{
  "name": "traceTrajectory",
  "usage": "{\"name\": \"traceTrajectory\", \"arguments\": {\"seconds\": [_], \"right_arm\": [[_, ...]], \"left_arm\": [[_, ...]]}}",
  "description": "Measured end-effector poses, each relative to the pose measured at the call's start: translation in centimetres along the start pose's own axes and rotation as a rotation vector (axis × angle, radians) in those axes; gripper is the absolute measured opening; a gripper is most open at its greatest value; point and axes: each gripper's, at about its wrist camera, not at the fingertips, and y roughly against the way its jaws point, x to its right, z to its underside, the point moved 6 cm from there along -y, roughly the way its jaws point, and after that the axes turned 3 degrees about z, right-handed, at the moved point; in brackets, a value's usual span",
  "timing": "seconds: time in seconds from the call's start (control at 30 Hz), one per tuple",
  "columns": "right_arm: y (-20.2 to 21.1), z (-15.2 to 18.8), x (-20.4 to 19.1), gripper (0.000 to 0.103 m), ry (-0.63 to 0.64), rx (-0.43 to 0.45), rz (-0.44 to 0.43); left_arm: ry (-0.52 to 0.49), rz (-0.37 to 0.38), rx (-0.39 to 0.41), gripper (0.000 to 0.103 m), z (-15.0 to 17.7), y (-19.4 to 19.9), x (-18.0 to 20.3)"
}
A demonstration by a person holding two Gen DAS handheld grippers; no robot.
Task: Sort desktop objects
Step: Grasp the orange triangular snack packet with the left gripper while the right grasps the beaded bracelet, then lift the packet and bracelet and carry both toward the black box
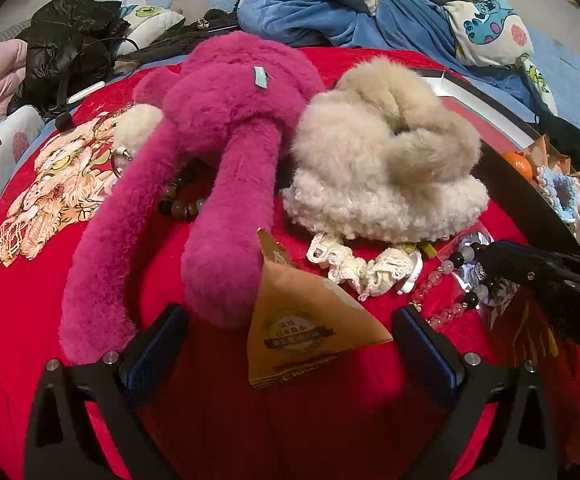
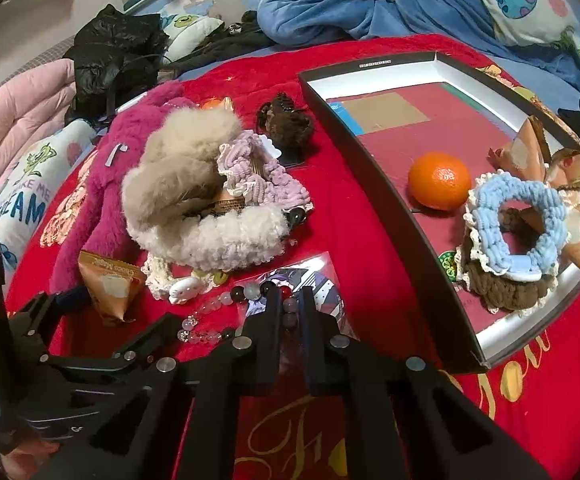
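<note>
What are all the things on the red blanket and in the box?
box: one, black with white walls, right on the red blanket
orange: one, orange, inside the box
blue scrunchie: one, light blue, in the box on a brown scrunchie
pink plush headband: one, magenta, left of the pile
beige fluffy headband: one, beige, middle of the pile
triangular snack packet: one, tan, between the left gripper's jaws
bead bracelet: one, clear and dark beads, front of the blanket
left gripper: one, black, jaws open
right gripper: one, black, jaws shut on the bead bracelet
</note>
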Motion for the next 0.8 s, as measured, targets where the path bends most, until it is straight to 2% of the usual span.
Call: {"name": "traceTrajectory", "arguments": {"seconds": [0.13,0.2,0.3,0.37,0.6,0.67,0.8], "right_arm": [[0.1,-0.1,-0.1,0.009,-0.006,-0.001,0.001],[0.2,-0.1,0.0,0.009,-0.021,0.0,-0.009],[0.3,-0.2,0.1,0.009,-0.038,-0.001,-0.026],[0.5,-0.3,0.1,0.009,-0.042,0.002,-0.03],[1.5,-0.6,-0.3,0.009,-0.045,0.026,-0.054],[1.8,-0.7,-0.4,0.009,-0.044,0.034,-0.06],[2.3,-1.0,-0.6,0.009,-0.052,0.046,-0.08]], "left_arm": [[0.007,-0.031,0.009,0.087,0.2,0.5,0.1],[-0.004,-0.024,0.009,0.081,0.0,0.7,0.3],[-0.027,-0.02,0.018,0.066,-0.2,1.2,0.7],[-0.042,-0.012,0.025,0.052,0.2,1.4,1.4],[-0.044,-0.003,0.031,0.05,-0.1,1.2,1.8],[-0.051,0.001,0.033,0.05,1.6,2.8,0.8],[-0.052,0.007,0.041,0.05,2.2,3.7,0.3]]}}
